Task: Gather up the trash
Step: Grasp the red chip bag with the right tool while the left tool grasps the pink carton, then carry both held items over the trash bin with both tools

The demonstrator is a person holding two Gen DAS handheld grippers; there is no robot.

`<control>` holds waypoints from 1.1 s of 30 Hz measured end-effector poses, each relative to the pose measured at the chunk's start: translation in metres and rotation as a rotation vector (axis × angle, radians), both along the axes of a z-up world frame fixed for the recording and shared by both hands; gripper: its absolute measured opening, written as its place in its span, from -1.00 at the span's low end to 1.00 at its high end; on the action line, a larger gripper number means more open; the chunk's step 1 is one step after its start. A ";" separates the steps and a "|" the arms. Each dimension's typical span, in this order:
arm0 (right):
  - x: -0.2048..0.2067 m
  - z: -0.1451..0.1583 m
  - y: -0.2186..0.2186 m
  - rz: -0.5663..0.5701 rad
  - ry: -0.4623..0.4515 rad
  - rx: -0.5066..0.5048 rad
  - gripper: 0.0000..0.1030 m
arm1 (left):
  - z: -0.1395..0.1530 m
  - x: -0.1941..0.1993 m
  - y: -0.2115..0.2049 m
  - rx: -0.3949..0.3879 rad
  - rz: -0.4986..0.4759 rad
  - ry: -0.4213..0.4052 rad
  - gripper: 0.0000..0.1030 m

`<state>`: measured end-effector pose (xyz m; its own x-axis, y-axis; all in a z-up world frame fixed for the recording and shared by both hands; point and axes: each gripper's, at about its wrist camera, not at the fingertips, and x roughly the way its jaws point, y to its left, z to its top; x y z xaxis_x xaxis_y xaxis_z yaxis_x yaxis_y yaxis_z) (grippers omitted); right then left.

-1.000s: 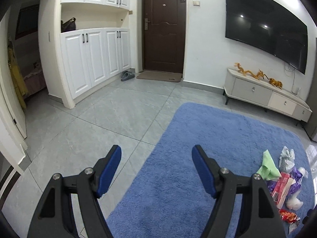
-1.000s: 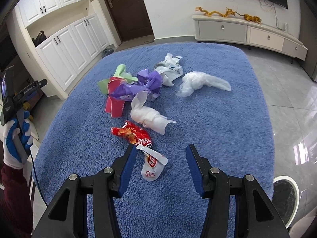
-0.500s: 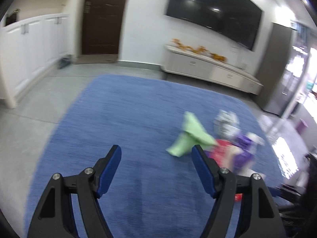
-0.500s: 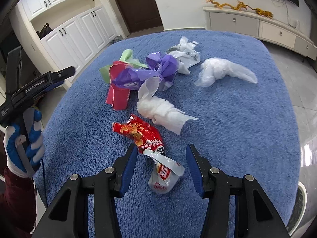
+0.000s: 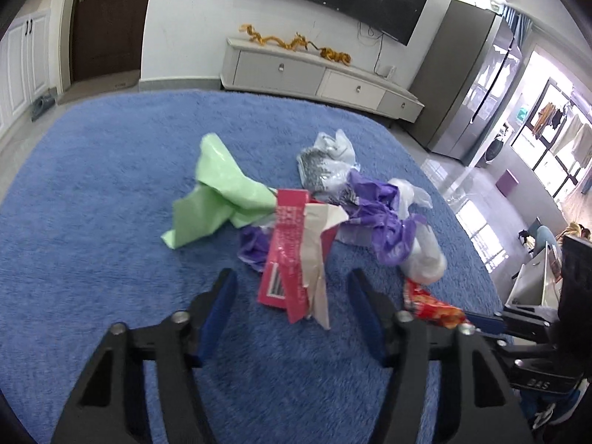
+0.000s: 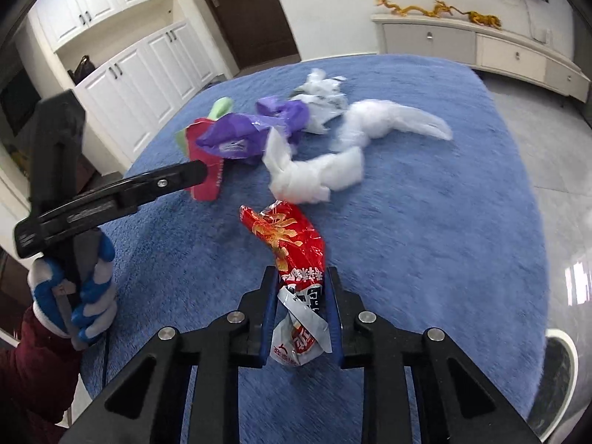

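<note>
Blue rug [image 5: 92,192] covers most of the floor in both views; all the trash lies on it in one loose cluster, nothing visibly collected yet. A round white-rimmed thing [image 6: 562,366] shows at the rug's edge in the right wrist view; possibly a bin, cannot tell.

Litter, large to small:
- white plastic bag [image 6: 388,122], stretched out at the far side of the cluster.
- green bag [image 5: 218,192], crumpled, on the cluster's left as the left wrist view shows it.
- purple bag [image 6: 240,133], draped across the pink-red packet [image 5: 292,251] and touching it.
- grey printed bag [image 5: 325,162] behind the purple one.
- twisted white tissue [image 6: 310,174], just beside the red snack wrapper [image 6: 292,255].

Right tongs [image 6: 301,310]: jaws closing, snack wrapper between them, pads at or on its silver-and-red lower end. Wrapper rests on the rug, not lifted.

Left tongs [image 5: 292,314]: jaws also closing, but apart and empty. The pink-red packet's lower end lies between the fingertips and just ahead; no contact seen. Gloved hand [image 6: 74,296] grips the handle in the right wrist view.

Judgement: early stage. First piece is only now being pinched; every other item is left to pick up.
</note>
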<state>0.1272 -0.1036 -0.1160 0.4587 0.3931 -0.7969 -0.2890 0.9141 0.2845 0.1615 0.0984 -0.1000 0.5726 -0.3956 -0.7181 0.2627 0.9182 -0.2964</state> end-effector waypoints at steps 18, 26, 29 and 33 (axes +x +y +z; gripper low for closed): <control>-0.039 0.024 -0.030 -0.040 -0.041 0.025 -0.54 | 0.015 -0.069 0.001 0.008 0.003 -0.037 -0.41; -0.062 0.042 -0.039 -0.050 -0.092 0.045 -0.54 | 0.041 -0.108 -0.004 -0.023 -0.022 -0.075 -0.41; -0.068 0.049 -0.045 -0.056 -0.114 0.056 -0.54 | 0.051 -0.117 -0.012 -0.018 -0.040 -0.093 -0.41; -0.073 0.058 -0.057 -0.075 -0.143 0.072 -0.54 | 0.062 -0.125 -0.031 -0.016 -0.076 -0.104 -0.41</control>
<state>0.0540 -0.1607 -0.0577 0.5954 0.4068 -0.6928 -0.2628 0.9135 0.3106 0.0364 0.0674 -0.0384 0.6113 -0.4516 -0.6499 0.3618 0.8899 -0.2780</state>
